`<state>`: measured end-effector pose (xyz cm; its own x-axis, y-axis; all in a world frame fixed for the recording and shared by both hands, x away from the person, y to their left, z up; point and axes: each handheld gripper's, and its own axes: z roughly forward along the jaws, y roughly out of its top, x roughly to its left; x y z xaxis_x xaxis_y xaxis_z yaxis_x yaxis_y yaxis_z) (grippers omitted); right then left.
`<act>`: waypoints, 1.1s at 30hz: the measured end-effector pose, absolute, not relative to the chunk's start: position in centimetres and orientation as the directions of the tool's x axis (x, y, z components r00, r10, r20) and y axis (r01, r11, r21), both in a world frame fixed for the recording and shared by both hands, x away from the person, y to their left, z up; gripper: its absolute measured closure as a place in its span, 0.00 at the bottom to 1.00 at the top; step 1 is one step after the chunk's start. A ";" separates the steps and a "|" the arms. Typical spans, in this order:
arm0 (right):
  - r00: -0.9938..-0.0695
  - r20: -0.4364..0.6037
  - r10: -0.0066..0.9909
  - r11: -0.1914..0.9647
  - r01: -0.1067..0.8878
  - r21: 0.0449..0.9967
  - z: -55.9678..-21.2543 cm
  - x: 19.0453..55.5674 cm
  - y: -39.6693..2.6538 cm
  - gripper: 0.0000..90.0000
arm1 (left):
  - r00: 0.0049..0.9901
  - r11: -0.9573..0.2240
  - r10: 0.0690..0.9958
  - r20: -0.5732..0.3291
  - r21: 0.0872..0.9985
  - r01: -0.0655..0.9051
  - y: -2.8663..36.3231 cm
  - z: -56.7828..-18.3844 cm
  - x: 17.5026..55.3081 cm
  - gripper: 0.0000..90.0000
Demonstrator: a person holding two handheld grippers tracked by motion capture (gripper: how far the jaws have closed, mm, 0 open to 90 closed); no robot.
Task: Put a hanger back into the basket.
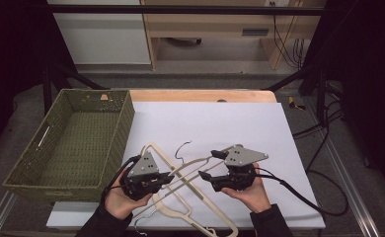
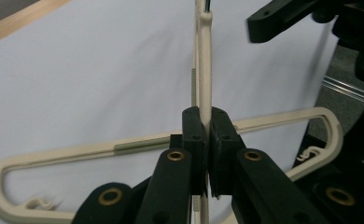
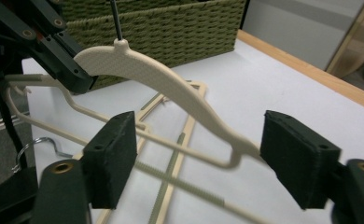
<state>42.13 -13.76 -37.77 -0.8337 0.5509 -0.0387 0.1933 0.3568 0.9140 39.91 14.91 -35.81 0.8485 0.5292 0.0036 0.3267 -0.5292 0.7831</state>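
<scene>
the left tongs (image 1: 168, 177) are clamped on one arm of a cream hanger (image 3: 171, 88), which is held up off the white surface (image 1: 220, 123) near the front edge, with its wire hook (image 1: 182, 148) pointing to the far side. the right tongs (image 1: 211, 164) stand apart around the other end of that hanger, the pads (image 3: 112, 156) not touching it, so the whole weight appears to rest on the left grip. two more cream hangers (image 1: 180, 210) lie crossed on the surface just beneath, one with its hook at the near edge. the green woven basket (image 1: 37, 163) sits to the left, empty. the likely trouble from here: a one-sided hold on a thin, smooth bar could let the hanger swing or slip down, and its low end could snag in the hangers underneath and drag them along. if it is carried left to the basket, the hook or the long arm could catch on the woven rim.
</scene>
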 end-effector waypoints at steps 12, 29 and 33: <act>-0.760 0.023 0.649 0.257 0.247 0.934 -37.7 42.0 -16.8 0.16 | 0.799 -0.458 0.601 0.009 0.823 0.336 16.9 -34.1 40.0 0.96; -0.661 0.083 0.746 0.165 0.303 0.939 -38.6 41.8 -21.3 0.11 | 0.781 -0.420 0.622 0.065 0.869 0.262 21.1 -26.3 40.1 0.96; -0.645 0.088 0.759 0.153 0.309 0.939 -38.7 41.7 -21.8 0.09 | 0.770 -0.418 0.633 0.080 0.873 0.252 22.9 -24.8 40.9 0.96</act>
